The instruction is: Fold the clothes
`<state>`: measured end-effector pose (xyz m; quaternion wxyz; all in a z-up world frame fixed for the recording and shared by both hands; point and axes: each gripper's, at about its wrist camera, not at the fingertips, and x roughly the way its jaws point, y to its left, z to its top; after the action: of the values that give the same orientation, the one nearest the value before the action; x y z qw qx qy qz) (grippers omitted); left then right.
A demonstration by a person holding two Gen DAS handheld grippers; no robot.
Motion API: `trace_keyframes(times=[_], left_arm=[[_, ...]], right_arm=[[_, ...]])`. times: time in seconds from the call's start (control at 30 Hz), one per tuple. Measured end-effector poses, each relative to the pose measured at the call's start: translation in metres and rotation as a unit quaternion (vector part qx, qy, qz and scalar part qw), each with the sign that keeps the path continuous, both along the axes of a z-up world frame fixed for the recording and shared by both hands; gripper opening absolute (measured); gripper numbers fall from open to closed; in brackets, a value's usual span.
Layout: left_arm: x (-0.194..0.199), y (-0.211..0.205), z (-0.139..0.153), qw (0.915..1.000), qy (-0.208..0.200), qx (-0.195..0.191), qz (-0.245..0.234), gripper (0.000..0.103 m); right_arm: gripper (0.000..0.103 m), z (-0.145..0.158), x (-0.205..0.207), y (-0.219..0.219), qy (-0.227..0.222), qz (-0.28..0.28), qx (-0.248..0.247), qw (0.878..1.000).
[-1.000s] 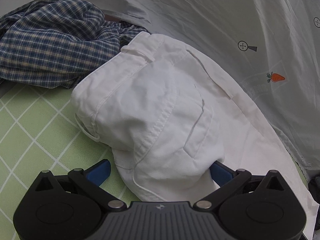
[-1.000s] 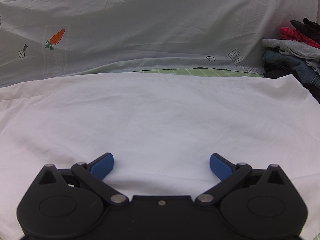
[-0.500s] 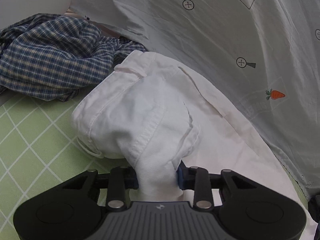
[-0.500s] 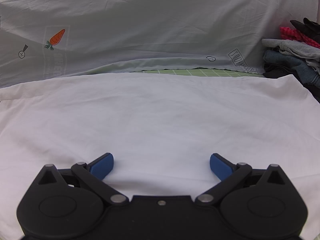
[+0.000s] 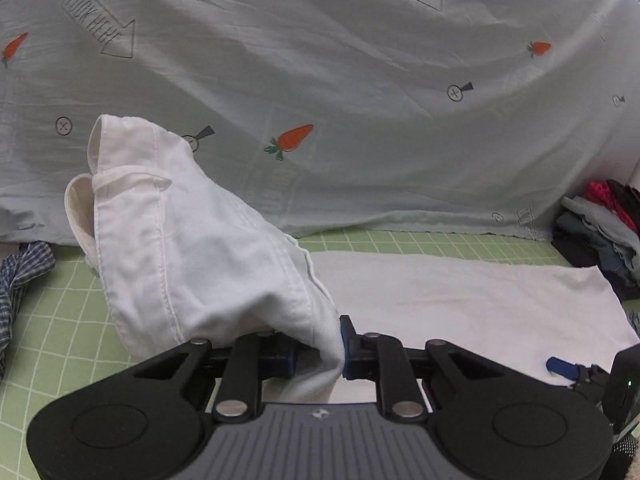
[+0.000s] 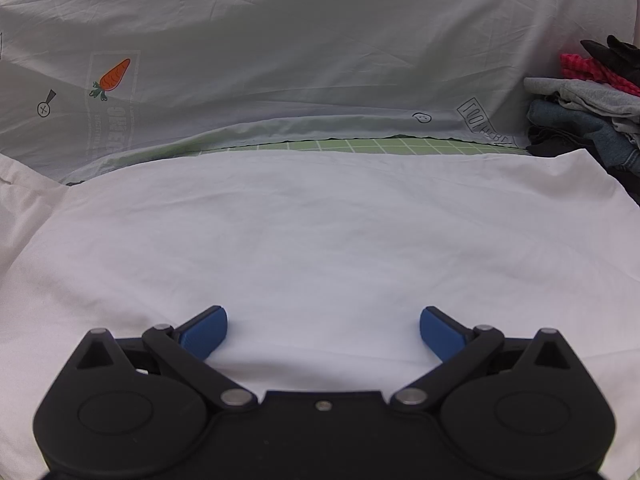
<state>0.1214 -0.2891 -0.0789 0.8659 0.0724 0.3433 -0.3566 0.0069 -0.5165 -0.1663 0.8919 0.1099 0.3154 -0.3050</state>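
L gripper (image 5: 318, 354) is clamped on a bunched edge of the white trousers (image 5: 192, 256), waistband end lifted up at left-centre of the left wrist frame, the rest lying flat across the green grid mat (image 5: 60, 320) toward centre-right. R gripper (image 6: 323, 332) sits w/ jaws wide apart, nothing between them, low over the flat part of the garment, bottom centre of its own frame; whether the pads touch the cloth can't be told. Step in hand looks like carrying the waistband end over onto the flat leg to make a fold. To do it well, imo: keep the L pinch firm, since thick seam fabric could slip; carry high enough that the hanging cloth doesn't drag; R should pin the flat layer near the fold line so it doesn't shift; line up edges before release. Keep clear of the folded pile (image 6: 592, 120) at right edge and the plaid shirt (image 5: 20, 280) at far left.
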Motion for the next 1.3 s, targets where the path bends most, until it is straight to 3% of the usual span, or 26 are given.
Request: trace_keyframes(times=[0.03, 0.1, 0.17, 0.23, 0.5, 0.63, 0.77, 0.87, 0.97, 1.07, 1.3], left_arm=[[-0.004, -0.009, -0.002, 0.9998, 0.004, 0.004, -0.02, 0.023], [-0.006, -0.018, -0.019, 0.997, 0.066, -0.009, -0.04, 0.028], [-0.003, -0.021, -0.042, 0.9893, 0.138, -0.027, -0.04, 0.031], [-0.002, -0.019, -0.06, 0.9827, 0.179, -0.039, -0.028, 0.032], [0.0, -0.015, -0.06, 0.9763, 0.209, -0.055, -0.017, 0.032], [-0.005, -0.02, -0.047, 0.9793, 0.196, -0.037, -0.032, 0.036], [-0.012, -0.013, -0.02, 0.9776, 0.181, -0.089, -0.06, 0.04], [-0.012, -0.009, -0.002, 0.9815, 0.153, -0.104, -0.049, 0.044], [-0.009, -0.013, 0.005, 0.9905, 0.112, -0.077, -0.021, 0.045], [-0.003, -0.021, 0.0, 0.9931, 0.1, -0.061, 0.006, 0.045], [-0.01, -0.05, -0.017, 0.9945, 0.088, -0.016, 0.054, 0.043]], right_arm=[[0.103, 0.0, 0.0, 0.0, 0.0, 0.0, 0.0, 1.0], [0.103, 0.0, 0.0, 0.0, 0.0, -0.001, 0.0, 1.0], [0.103, 0.0, 0.001, 0.001, 0.0, -0.001, 0.0, 1.0], [0.103, 0.0, 0.001, 0.001, 0.0, -0.002, 0.0, 1.0], [0.103, 0.0, 0.002, 0.002, 0.0, -0.003, 0.0, 1.0], [0.103, 0.0, 0.002, 0.002, 0.0, -0.003, 0.0, 1.0], [0.103, 0.0, 0.002, 0.001, 0.0, -0.003, 0.0, 1.0], [0.103, 0.001, 0.002, 0.002, 0.0, -0.001, 0.001, 1.0], [0.103, 0.004, -0.005, 0.0, 0.005, 0.01, 0.009, 1.0], [0.103, 0.014, -0.029, -0.008, -0.003, 0.011, 0.031, 0.999], [0.103, 0.029, -0.107, -0.037, 0.031, -0.04, -0.017, 0.999]])
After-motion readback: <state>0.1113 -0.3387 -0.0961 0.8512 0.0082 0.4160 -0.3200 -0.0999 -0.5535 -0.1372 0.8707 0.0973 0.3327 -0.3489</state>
